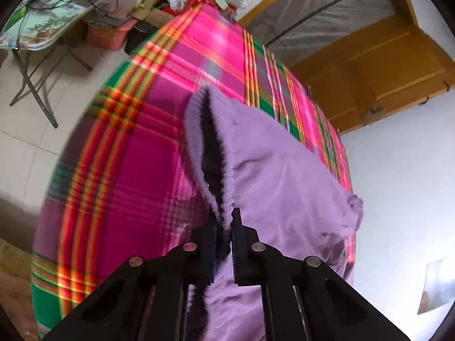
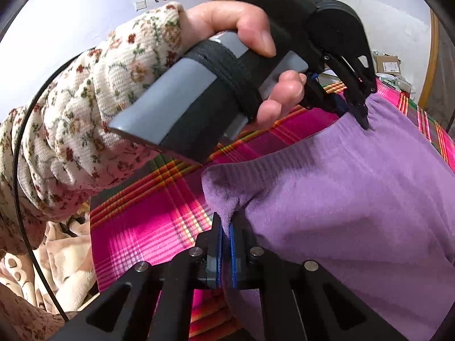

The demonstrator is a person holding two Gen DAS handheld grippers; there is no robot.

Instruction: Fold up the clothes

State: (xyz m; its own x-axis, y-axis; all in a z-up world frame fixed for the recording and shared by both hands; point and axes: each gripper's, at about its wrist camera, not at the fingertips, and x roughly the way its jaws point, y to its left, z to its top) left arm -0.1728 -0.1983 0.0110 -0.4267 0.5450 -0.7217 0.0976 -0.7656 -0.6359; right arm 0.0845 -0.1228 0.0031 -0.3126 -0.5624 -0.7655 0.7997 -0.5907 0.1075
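Both grippers' black fingers [image 2: 224, 244] are clamping the ribbed edge of a fuzzy lilac fleece garment [image 2: 355, 199], lifting it over the pink plaid bedspread [image 1: 136, 164]; left gripper [image 1: 224, 227] too. No finished fold showing.

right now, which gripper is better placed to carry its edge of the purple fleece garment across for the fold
Probably the right gripper: it pinches the near ribbed edge of the purple fleece garment, with the pink plaid bedcover bare beside it. The left gripper is clamped on the far edge and could anchor it.
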